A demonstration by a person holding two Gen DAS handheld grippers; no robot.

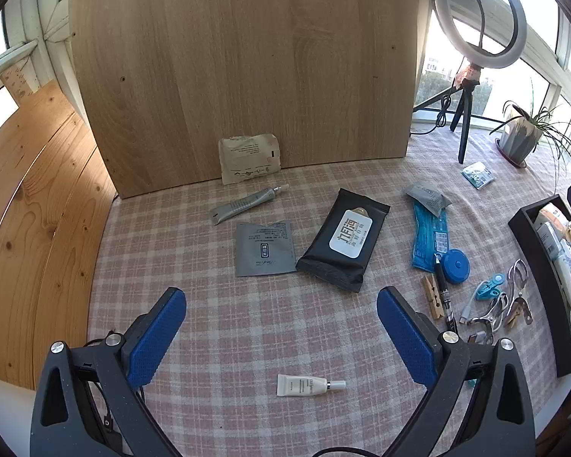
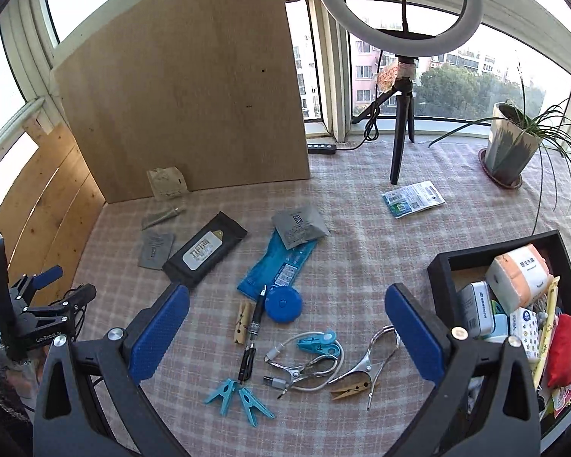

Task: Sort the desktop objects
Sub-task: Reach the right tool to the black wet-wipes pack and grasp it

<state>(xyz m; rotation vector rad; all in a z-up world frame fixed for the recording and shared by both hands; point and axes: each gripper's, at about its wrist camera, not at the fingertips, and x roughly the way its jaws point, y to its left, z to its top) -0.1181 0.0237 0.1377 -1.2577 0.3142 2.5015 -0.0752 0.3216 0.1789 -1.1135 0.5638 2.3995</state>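
Both tongs hang released, blue pads spread wide, nothing between them: the left tongs above bare checked cloth of the pink plaid worktop, the right tongs above a cluster of small things. Near the left tongs lies one small white cream tube; farther out are one flat grey foil sachet, one black wet-wipe pack with a white label, one slim grey tube and one crumpled pale paper packet leaning on the upright wooden board. Under the right tongs lie two light-blue plastic clips side by side, a third blue clip, two silver metal clips, two wooden clothespins, one black pen and one white cable. Just beyond are one round blue tape measure, one long blue packet with a second grey sachet resting on its far end, and one blue-and-white sachet well apart. At the right stands one black rectangular tray, packed with tissue packs and other items. One ring light on a tripod and one potted plant stand at the back.
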